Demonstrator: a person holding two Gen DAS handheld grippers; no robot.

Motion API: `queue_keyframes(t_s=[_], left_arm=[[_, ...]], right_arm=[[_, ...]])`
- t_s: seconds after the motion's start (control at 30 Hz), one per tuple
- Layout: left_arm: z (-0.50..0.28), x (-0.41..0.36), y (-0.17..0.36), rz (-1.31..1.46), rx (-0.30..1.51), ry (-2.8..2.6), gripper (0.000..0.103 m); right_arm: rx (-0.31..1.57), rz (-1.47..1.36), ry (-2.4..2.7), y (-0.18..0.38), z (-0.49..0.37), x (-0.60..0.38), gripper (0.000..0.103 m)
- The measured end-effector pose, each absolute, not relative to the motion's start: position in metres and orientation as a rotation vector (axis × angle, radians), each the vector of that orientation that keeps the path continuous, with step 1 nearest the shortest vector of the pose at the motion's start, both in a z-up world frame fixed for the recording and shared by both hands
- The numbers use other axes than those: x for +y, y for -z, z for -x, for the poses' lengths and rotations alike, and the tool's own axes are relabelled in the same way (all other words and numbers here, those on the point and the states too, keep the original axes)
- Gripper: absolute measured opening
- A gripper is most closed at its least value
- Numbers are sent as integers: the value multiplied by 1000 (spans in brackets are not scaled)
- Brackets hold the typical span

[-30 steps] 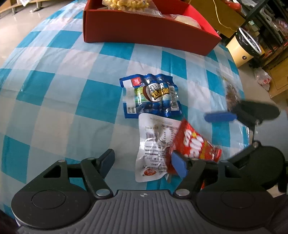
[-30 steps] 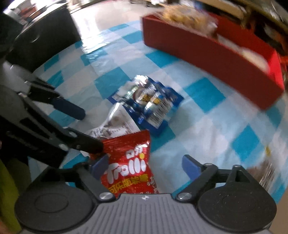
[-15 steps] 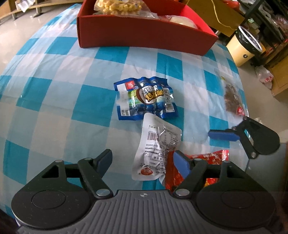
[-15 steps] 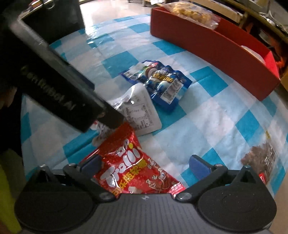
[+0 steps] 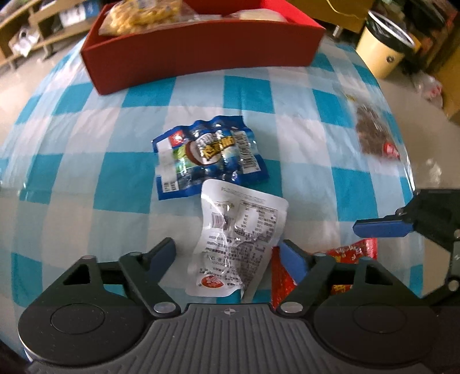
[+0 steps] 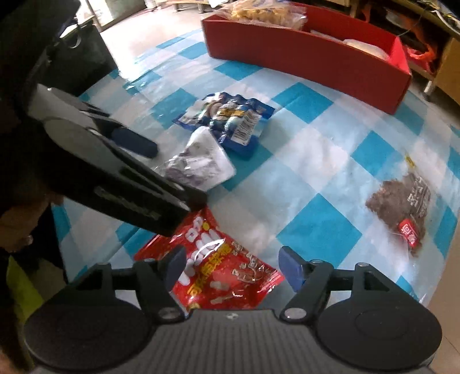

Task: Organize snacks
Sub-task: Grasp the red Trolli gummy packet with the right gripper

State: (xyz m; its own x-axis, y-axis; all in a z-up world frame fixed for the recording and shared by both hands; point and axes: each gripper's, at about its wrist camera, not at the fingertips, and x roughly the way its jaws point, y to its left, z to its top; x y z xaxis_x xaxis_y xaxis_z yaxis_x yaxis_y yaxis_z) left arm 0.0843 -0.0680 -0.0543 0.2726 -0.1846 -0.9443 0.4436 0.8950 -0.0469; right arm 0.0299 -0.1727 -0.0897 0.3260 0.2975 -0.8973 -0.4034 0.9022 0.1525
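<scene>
Left gripper [image 5: 227,253]: points steeply down over the white pouch [image 5: 238,244]; the jaws are closing a little, one pad on each side of the pouch, and neither pad seems to press on it yet.
Right gripper [image 6: 231,264]: hangs over the red bag [image 6: 221,273]; its jaws are closing, the bag lies between and under them, and I see no pinch.
Why there: each gripper seems lined up on its own packet, so the pair can likely be lifted together.
White pouch: flat on the cloth, printed back up, its top edge touching the blue pack [image 5: 207,155] at its 12 o'clock.
Red bag: at 3 o'clock of the white pouch, near the table edge.
Tray [image 5: 201,54]: red, at 12 o'clock beyond the blue pack, well apart from it; a yellow snack bag [image 5: 143,14] and a pale item already lie inside, so I judge it the goal.
Brown packet [image 6: 402,207]: alone toward 2 o'clock, clear wrap, near the cloth's edge.
Cloth [image 5: 72,178]: blue and white checks, shiny.
Hidden: in the left view the gripper body covers most of the red bag; in the right view the left gripper covers the pouch's near end.
Cut off: the tray's far side and what fills it.
Hard to read: the brown packet is blurred in the left view; the pouch's print is too small.
</scene>
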Motion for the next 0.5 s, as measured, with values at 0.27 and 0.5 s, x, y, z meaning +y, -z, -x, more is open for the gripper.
queue_keyframes(t_s=[0.27,0.5], left_arm=[[-85,-58,52,-237,1237,446,69],[-83,-58,51,-245,1240,464,70]], right_arm=[[1156,378,-599,101,-15,-138,97],[1140,561,-663,91,-28,-122,97]])
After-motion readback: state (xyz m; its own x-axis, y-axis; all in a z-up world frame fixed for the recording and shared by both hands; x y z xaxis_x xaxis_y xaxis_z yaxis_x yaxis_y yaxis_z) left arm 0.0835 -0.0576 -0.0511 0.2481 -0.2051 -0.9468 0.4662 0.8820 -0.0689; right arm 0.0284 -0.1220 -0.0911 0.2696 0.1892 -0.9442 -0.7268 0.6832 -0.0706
